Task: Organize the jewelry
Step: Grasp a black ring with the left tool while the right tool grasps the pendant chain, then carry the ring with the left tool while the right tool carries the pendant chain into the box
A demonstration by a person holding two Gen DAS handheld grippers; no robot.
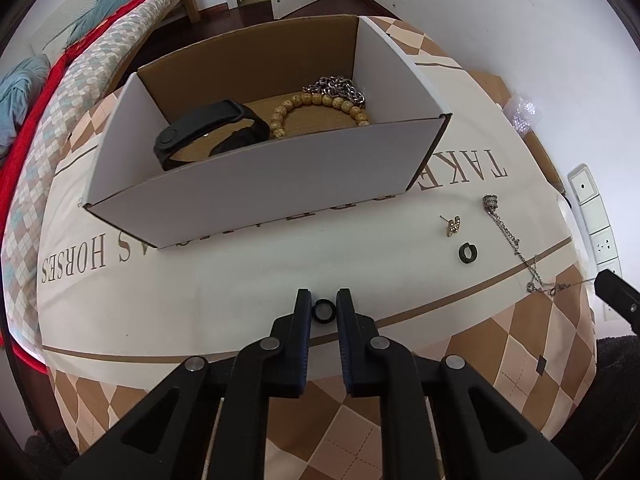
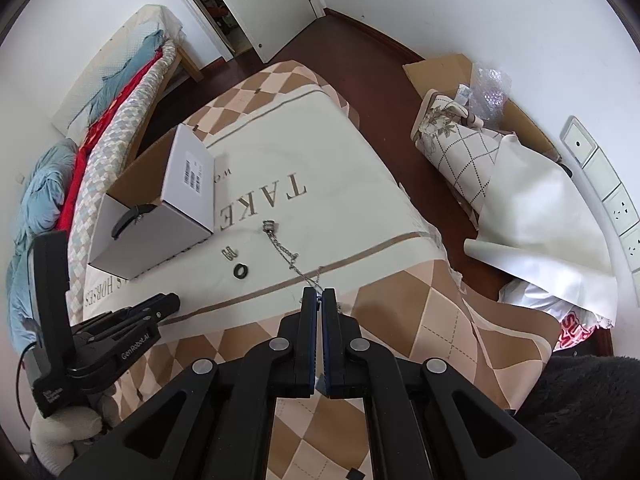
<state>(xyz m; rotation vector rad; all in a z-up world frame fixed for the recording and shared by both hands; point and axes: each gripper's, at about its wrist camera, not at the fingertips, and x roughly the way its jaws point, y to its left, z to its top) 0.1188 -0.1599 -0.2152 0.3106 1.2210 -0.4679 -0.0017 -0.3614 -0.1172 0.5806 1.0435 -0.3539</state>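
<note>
A white cardboard box (image 1: 256, 196) stands on the table and holds a black wristband (image 1: 200, 132), a wooden bead bracelet (image 1: 320, 104) and a steel chain (image 1: 336, 88). My left gripper (image 1: 323, 304) has its fingers close around a small black ring (image 1: 322, 311) that lies on the cloth. To the right lie a gold earring (image 1: 452, 226), a second black ring (image 1: 467, 255) and a thin silver necklace (image 1: 512, 240). My right gripper (image 2: 319, 300) is shut on the near end of the necklace (image 2: 288, 254).
The table wears a cream and brown checked cloth (image 1: 400, 208) with printed letters. A bed (image 2: 100, 120) lies to the left. Rolled cloths and cardboard (image 2: 480, 152) lie on the floor to the right. Wall sockets (image 2: 616, 200) are at far right.
</note>
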